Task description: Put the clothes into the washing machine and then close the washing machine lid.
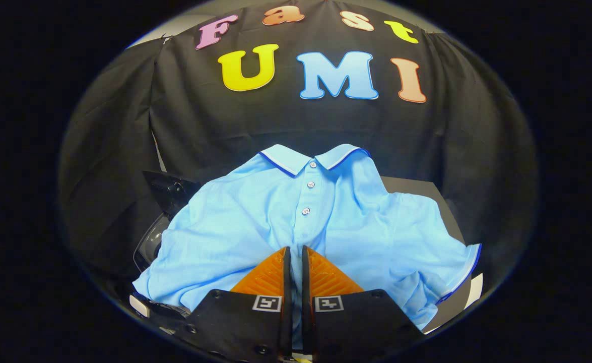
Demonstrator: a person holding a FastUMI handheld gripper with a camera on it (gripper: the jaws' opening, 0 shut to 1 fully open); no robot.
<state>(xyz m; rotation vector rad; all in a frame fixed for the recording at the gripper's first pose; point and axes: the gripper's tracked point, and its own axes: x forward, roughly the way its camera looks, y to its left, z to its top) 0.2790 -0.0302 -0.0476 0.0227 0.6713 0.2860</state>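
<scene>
One light blue polo shirt (296, 222) lies spread ahead of the fingers, collar farthest, three buttons (306, 210) down its placket; one dark washing machine (157, 237) peeks out beside it; the gripper (296, 257) points level, fingers nearly closed, pinching a shirt fold.

Dark tabletop (421, 187) beneath a spread light-blue polo shirt (255, 222), collar toward the wall.
</scene>
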